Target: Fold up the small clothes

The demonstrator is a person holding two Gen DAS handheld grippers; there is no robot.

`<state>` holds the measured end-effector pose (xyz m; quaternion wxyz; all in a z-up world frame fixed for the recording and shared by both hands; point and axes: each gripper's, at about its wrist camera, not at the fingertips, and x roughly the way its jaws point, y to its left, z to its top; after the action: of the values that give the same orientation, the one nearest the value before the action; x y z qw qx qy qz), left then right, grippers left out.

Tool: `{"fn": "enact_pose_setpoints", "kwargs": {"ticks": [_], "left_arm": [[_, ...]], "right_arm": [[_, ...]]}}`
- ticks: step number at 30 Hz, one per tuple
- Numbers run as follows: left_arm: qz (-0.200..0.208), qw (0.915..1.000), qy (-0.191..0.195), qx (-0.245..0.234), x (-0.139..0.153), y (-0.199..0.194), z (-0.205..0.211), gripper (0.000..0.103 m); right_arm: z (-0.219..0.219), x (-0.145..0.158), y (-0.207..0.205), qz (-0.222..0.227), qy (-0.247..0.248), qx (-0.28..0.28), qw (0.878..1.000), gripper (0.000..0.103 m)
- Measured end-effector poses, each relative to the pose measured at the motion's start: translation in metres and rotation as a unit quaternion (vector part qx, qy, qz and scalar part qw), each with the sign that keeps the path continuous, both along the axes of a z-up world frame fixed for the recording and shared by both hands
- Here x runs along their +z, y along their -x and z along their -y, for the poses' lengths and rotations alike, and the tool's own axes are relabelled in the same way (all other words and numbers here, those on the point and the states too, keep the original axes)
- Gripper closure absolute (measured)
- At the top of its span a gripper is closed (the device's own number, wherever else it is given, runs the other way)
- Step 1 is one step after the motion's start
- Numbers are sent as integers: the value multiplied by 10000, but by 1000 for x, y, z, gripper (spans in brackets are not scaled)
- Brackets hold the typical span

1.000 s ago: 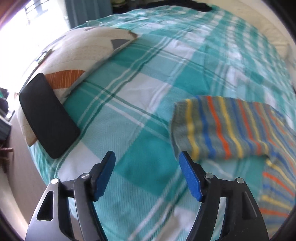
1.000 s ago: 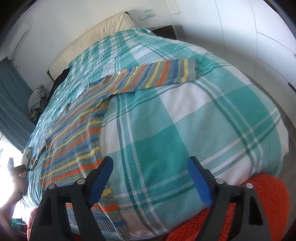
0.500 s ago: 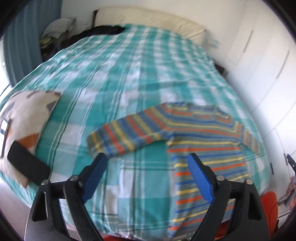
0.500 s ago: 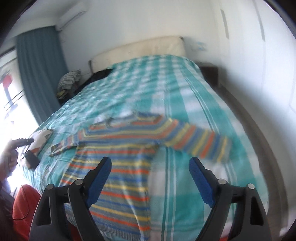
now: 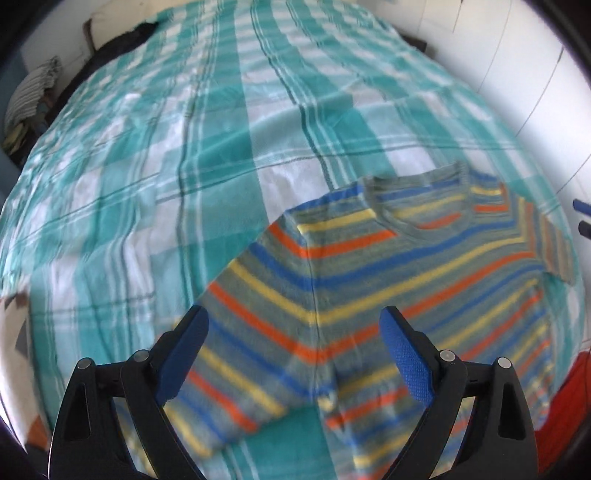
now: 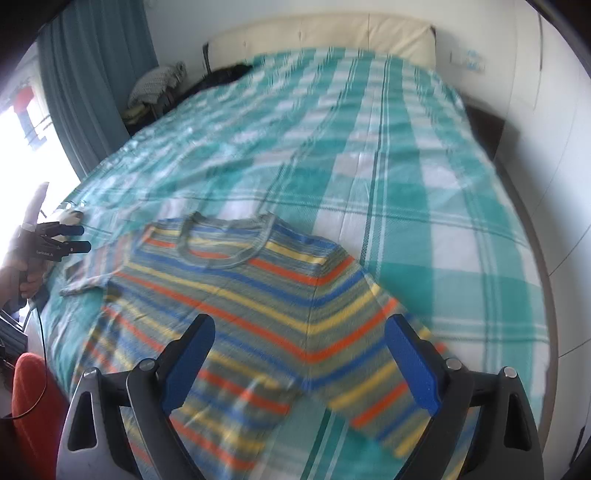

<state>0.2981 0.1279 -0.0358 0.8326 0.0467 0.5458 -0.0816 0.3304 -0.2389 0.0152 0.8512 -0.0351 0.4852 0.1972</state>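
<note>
Striped sweater (image 6: 258, 295) spread flat on the plaid bedspread (image 6: 388, 155), neckline toward the headboard (image 6: 321, 33); left gripper (image 5: 293, 354) and right gripper (image 6: 299, 354) gape wide, empty, poised above its sleeves, likely for folding.

Striped sweater's (image 6: 258, 314) hem — blurred, cut off behind gripper frames.

grey sweater (image 6: 258, 295) striped orange-yellow-blue, teal-white plaid bedspread (image 6: 406, 166)

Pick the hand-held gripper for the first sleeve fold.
Right, marginally. The right hand-held gripper is open over the striped sweater's sleeve, cuff showing between its fingers. The left hand-held gripper is open too, but the other cuff lies partly behind a finger.
</note>
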Motion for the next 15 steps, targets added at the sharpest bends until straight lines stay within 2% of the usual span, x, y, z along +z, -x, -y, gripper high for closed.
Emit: {"fn": "enact_pose_setpoints", "kwargs": {"ticks": [2,4,8,10,12,13,14,15], "left_arm": [[-151,9997,-94,-165,-20,-29,7,15],[-254,9992,-140,-282,-31,-49,11,15],[-338,9971,-220,-640,-49,-80,17,15],[-440,9958,-269,-750,-63,-90,17,11],[-623,9943,-387,-771,-78,-97,18,3],[-631,9945,-370,-752,-83,-97,17,3],[-613,9953,-270,-704,-84,-95,15,4],[-601,9959,-188,-644,-82,-93,13,13]], "right_arm": [[-12,-25,-37,-255,190,134,9994,11],[-22,-43,-66,-360,390,299,9981,11],[-38,-62,-116,-458,517,546,9961,11],[-42,-69,-134,-491,464,613,9958,11],[-46,-86,-151,-783,311,604,9946,11],[-48,-94,-155,-907,303,565,9938,11],[-50,-105,-158,-1056,323,556,9923,13],[-54,-115,-158,-1280,342,651,9890,20]]}}
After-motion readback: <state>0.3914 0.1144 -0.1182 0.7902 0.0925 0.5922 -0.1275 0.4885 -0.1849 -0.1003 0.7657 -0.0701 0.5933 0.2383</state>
